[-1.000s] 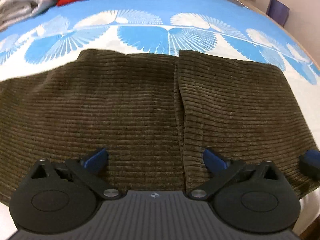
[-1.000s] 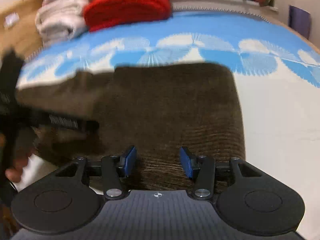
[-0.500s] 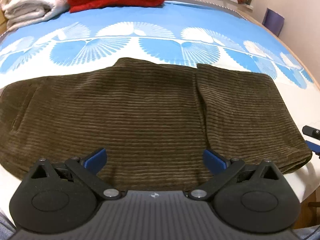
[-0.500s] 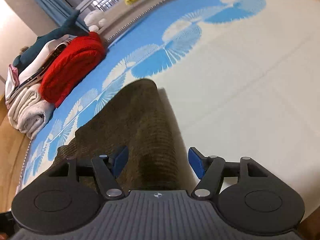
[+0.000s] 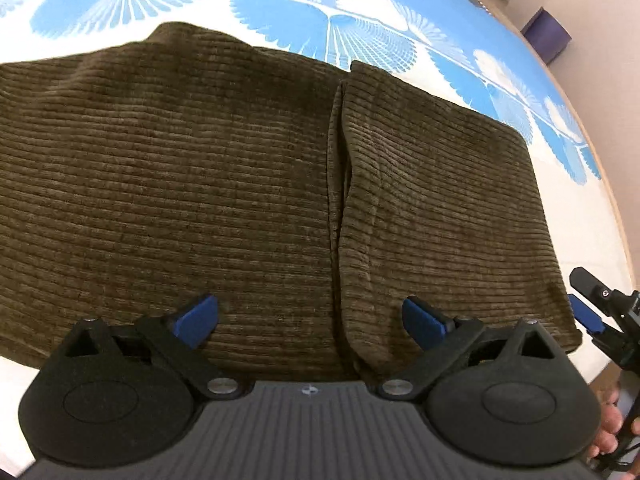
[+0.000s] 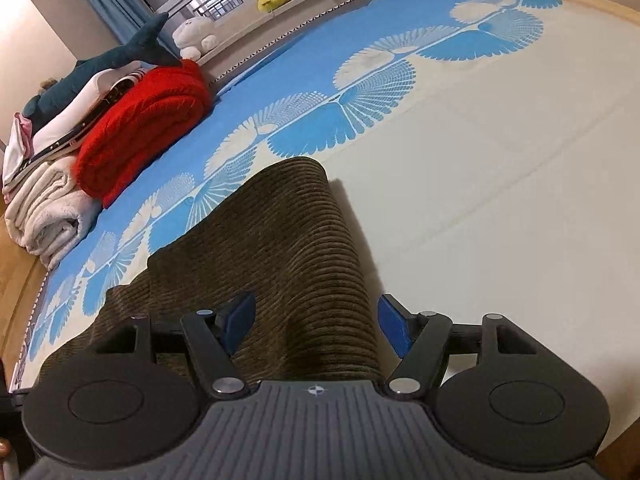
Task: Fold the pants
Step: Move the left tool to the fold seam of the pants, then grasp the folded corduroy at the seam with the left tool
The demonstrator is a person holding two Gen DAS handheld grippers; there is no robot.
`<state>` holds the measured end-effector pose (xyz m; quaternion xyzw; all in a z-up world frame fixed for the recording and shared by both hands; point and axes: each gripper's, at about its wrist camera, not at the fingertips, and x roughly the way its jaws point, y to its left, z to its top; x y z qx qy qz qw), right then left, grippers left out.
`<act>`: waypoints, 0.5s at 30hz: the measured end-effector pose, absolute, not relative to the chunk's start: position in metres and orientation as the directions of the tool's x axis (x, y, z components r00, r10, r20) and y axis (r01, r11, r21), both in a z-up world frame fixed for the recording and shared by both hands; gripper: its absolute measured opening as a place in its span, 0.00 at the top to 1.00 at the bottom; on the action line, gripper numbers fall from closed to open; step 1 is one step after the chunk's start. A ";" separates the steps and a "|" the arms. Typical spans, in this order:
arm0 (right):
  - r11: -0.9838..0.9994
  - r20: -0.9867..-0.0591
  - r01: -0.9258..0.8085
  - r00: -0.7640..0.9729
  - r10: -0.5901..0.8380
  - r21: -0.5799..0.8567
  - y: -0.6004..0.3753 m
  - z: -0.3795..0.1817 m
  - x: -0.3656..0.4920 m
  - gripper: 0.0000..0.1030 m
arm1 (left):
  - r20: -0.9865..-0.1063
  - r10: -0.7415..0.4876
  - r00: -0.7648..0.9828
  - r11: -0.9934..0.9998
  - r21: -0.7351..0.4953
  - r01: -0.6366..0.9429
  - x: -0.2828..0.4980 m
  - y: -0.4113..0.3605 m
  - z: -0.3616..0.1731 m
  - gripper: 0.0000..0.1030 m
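Left wrist: 1 folded pants [image 5: 248,184], both tools, left [image 5: 310,318] & right [image 6: 314,326], wide, holding nothing.

Each gripper, the left gripper [image 5: 311,320] and the right gripper [image 6: 316,322], has 2 matte black finger arms tipped with blue pads [image 5: 198,315], each arm pinned by 1 silver screw behind the jaws. Round black housings with oval recesses flank a ribbed grey body bearing a small crosshair mark. Bare fingertips [image 5: 608,436] show right of the left jaws
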<state>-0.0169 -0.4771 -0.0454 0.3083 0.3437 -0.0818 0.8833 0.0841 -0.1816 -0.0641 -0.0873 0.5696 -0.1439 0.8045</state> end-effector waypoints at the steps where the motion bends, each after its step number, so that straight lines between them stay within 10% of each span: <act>1: 0.796 -0.657 0.356 0.750 0.068 0.489 -0.478 -0.046 -0.017 0.32 | -0.888 -0.354 0.294 0.935 -0.327 0.138 0.084 -0.184 -0.064 0.07; 4: 0.789 -0.664 0.368 0.745 0.066 0.492 -0.482 -0.048 -0.017 0.32 | -0.853 -0.476 0.215 0.879 -0.459 0.127 0.086 -0.190 -0.062 0.32; 9: 0.772 -0.653 0.370 0.753 0.077 0.517 -0.484 -0.048 -0.017 0.32 | -0.855 -0.493 0.163 0.870 -0.486 0.079 0.091 -0.198 -0.074 0.37; 10: 0.770 -0.652 0.368 0.754 0.081 0.522 -0.484 -0.048 -0.017 0.32 | -0.853 -0.496 0.162 0.868 -0.493 0.062 0.092 -0.197 -0.075 0.43; 11: 0.768 -0.651 0.367 0.754 0.086 0.526 -0.484 -0.048 -0.018 0.32 | -0.863 -0.475 0.171 0.879 -0.475 0.047 0.092 -0.196 -0.075 0.74; 15: 0.770 -0.661 0.369 0.746 0.088 0.520 -0.484 -0.050 -0.017 0.32 | -0.862 -0.463 0.208 0.885 -0.462 0.057 0.094 -0.193 -0.062 0.83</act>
